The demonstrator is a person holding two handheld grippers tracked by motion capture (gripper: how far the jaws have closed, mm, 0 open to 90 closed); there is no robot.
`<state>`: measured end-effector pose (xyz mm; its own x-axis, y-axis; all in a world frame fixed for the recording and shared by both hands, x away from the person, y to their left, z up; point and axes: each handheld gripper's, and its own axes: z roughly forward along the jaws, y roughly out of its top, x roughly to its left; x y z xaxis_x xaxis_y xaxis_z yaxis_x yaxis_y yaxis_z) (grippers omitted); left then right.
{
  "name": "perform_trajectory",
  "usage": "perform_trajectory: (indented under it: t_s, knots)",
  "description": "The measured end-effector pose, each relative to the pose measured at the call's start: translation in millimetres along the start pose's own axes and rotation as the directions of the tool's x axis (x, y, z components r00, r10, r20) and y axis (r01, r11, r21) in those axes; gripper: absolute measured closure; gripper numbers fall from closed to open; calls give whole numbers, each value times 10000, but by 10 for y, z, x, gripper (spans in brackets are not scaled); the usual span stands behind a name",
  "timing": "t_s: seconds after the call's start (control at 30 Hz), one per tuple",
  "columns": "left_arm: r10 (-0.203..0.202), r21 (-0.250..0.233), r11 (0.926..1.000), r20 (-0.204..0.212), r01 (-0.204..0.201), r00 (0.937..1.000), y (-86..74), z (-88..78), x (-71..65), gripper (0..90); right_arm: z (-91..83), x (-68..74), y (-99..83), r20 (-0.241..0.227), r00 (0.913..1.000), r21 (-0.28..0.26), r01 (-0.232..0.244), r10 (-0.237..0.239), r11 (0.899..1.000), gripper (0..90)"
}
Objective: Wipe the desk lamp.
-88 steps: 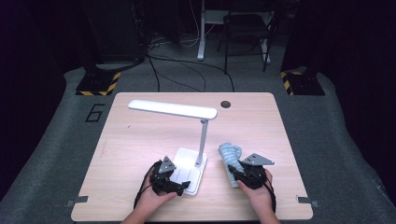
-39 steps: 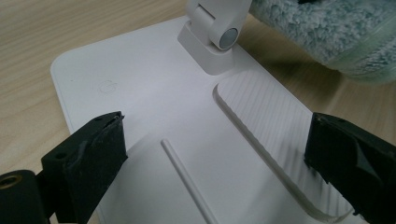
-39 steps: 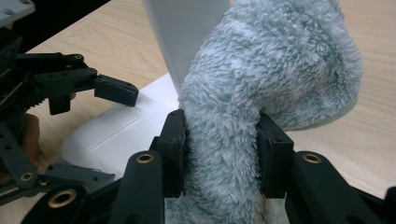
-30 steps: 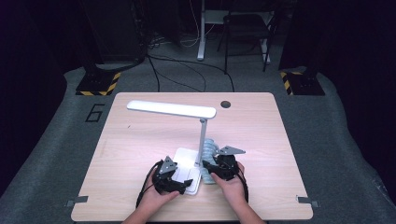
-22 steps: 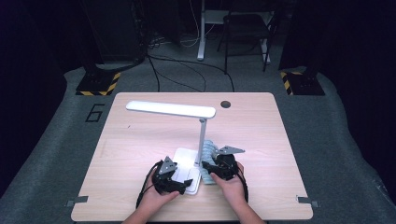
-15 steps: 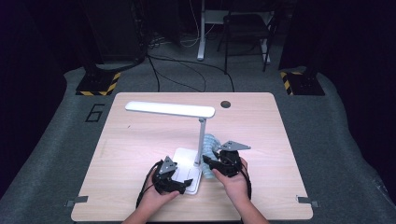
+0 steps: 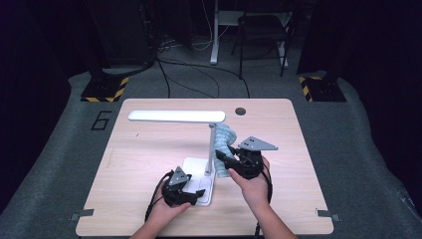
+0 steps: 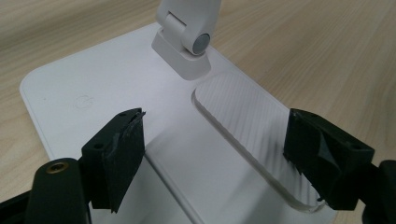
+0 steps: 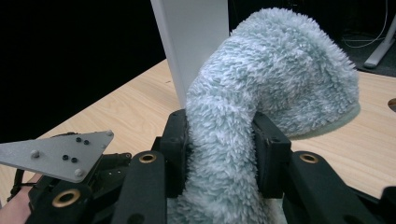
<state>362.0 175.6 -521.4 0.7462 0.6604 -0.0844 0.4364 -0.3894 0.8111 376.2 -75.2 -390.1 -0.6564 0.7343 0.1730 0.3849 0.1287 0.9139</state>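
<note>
Our right gripper (image 9: pixel 219 140) clamps the soft, light, floppy cloth (image 9: pixel 261 93) mid-frame; our left gripper (image 8: pixel 215 154), closing, stands unclenched over the lamp base (image 8: pixel 93 93).

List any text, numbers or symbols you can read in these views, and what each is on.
"6": painted in dark strokes on the grey floor mat left of the table.
A faint power symbol, no letters: on the white lamp base.
Yellow and black hazard stripes, no wording: on two floor blocks beyond the table.
Nothing else is readable.
</note>
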Motion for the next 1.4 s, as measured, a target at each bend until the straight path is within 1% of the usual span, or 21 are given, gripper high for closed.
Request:
perform_trajectory:
  t_s: [0.03, 0.1, 0.13, 0.2, 0.33, 0.43, 0.5, 0.57, 0.6, 0.63, 0.7, 0.87, 0.93, 1.03, 1.07, 1.1, 1.13, 1.17, 1.23, 1.27, 1.4]
  knots:
    - [68, -13, 10000, -104, -68, 9999, 2, -5, 5, 204, 11, 4, -7, -2, 10000, 5, -52, 52, 10000, 622]
    - [-21, 41, 10000, -205, 21, 9998, 7, -9, -5, 206, 52, -12, -56, -55, 9999, -32, -151, 150, 9999, 623]
    - [44, 84, 10000, -250, -42, 9997, 11, -12, -6, 206, 52, -12, -56, -55, 9999, -32, -151, 150, 9999, 623]
    - [-72, 109, 9999, -289, 75, 9996, 11, -11, -21, 206, 68, -16, -93, -55, 9998, 20, -180, 180, 9998, 623]
    - [-146, 96, 9998, -428, 150, 9990, 8, -17, -36, 205, 110, -14, -224, -83, 9995, 326, -296, 299, 9990, 622]
    - [-209, 194, 9996, -501, 219, 9985, 13, -28, -41, 206, 130, -12, -283, -97, 9994, 474, -336, 341, 9983, 622]
    - [-310, 114, 9994, -481, 315, 9984, 13, -24, -45, 210, 149, -18, -338, -124, 9991, 599, -387, 396, 9974, 622]
    - [-254, 286, 9992, -322, 263, 9992, 18, -37, -31, 211, 162, -24, -376, -148, 9988, 690, -466, 477, 9965, 622]
    - [-254, 289, 9992, -325, 264, 9991, 19, -37, -31, 212, 165, -26, -387, -190, 9988, 730, -432, 447, 9964, 622]
    - [-366, 158, 9992, -405, 373, 9985, 11, -27, -44, 212, 168, -20, -393, -183, 9988, 725, -447, 462, 9964, 622]
    - [-365, 149, 9992, -413, 371, 9985, 7, -29, -45, 214, 167, -10, -388, -158, 9988, 700, -447, 459, 9965, 623]
    - [-322, 127, 9994, -469, 328, 9984, 4, -29, -48, 214, 123, 44, -267, -193, 9995, 608, -246, 258, 9978, 623]
    - [-393, 109, 9991, -492, 399, 9980, 4, -26, -56, 215, 81, 66, -189, -183, 9998, 425, -120, 128, 9990, 623]
    - [-306, 167, 9994, -515, 315, 9982, 14, -23, -51, 215, 27, 79, -69, -168, 9999, 106, -28, 29, 9999, 624]
    - [-474, 113, 9988, -556, 481, 9973, 10, -14, -66, 215, 11, 76, -14, -161, 9999, -19, 50, -51, 10000, 624]
    - [-416, 62, 9991, -616, 421, 9972, 12, -10, -64, 215, 1, 79, 18, -142, 9999, -48, 22, -22, 10000, 624]
    - [-291, 123, 9995, -657, 300, 9974, 17, -14, -57, 215, -9, 78, 58, -138, 9999, -196, 11, -13, 9998, 624]
    - [-370, 50, 9993, -685, 374, 9970, 13, -8, -64, 215, -42, 80, 138, -132, 9999, -425, -23, 17, 9991, 624]
    - [-329, 66, 9994, -702, 335, 9970, 14, -9, -62, 215, -51, 82, 161, -141, 9999, -517, -48, 41, 9987, 624]
    - [-440, -20, 9990, -725, 440, 9964, 13, -3, -70, 215, -60, 81, 190, -124, 9999, -686, -67, 59, 9976, 624]
    - [-470, -32, 9989, -743, 469, 9961, 14, -1, -73, 215, -103, 70, 335, -124, 9999, -1063, -67, 54, 9943, 625]
